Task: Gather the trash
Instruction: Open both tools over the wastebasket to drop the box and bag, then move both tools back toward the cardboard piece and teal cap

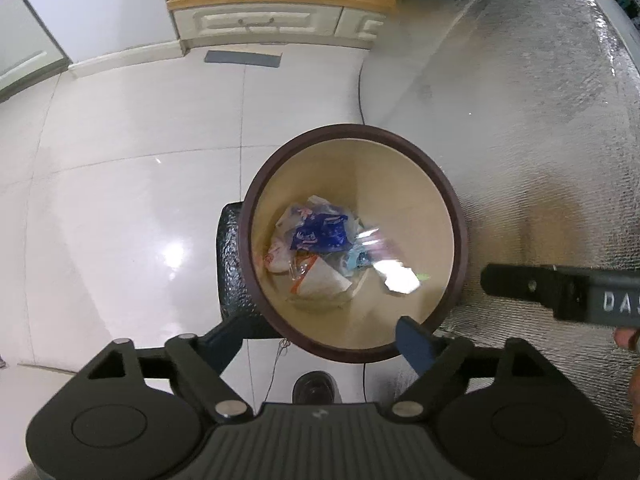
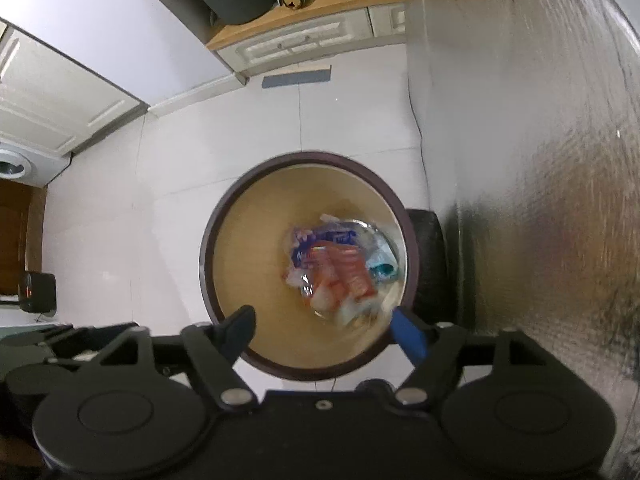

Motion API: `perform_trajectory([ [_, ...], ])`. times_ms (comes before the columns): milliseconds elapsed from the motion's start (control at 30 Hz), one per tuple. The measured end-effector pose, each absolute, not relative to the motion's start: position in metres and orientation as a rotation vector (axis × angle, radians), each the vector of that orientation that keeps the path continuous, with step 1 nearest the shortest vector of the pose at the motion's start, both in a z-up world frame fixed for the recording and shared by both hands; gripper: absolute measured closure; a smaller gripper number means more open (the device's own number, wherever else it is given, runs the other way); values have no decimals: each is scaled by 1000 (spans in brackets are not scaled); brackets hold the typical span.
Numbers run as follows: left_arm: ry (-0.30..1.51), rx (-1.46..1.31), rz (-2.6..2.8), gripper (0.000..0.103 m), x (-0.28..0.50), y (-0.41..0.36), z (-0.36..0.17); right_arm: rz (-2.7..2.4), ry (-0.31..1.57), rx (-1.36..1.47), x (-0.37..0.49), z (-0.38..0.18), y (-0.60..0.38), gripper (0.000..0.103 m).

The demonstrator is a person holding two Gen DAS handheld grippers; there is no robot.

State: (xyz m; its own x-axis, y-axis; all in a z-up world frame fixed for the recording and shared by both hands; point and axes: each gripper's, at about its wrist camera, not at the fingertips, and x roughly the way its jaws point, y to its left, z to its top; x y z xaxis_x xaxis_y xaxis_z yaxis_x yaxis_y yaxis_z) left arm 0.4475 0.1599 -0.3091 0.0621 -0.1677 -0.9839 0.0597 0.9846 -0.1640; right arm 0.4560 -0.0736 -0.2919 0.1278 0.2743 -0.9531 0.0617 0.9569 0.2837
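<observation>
We hold both grippers above the bin (image 1: 448, 216), pointing down into it; left gripper (image 1: 320, 338) wide, nothing betw. the jaws; right gripper (image 2: 324, 330) wide too, empty. Trash (image 1: 316, 248) lies at the bin's bottom, straight below both; a blurred red wrapper (image 2: 344, 272) shows under the right, prob. mid-fall; neither hand is clearly nearer.

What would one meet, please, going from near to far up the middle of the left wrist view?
Left gripper with jaws open → trash bin holding wrappers → white tiled floor → grey mat → drawer cabinet.
</observation>
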Motion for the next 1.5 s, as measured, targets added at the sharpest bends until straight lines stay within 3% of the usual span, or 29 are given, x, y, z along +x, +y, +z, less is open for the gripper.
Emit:
perform_trajectory([
  [267, 1499, -89, -144, 5, 445, 162, -305, 168, 1441, 210, 445, -289, -76, 25],
  [433, 1488, -89, -136, 0, 442, 165, -299, 183, 1402, 125, 443, -276, -74, 20],
  [933, 1438, -99, -89, 0, 420, 177, -263, 172, 1310, 70, 426, -237, -76, 0],
  [1500, 1268, -113, -76, 0, 367, 193, -186, 143, 1157, 41, 375, -173, -80, 0],
])
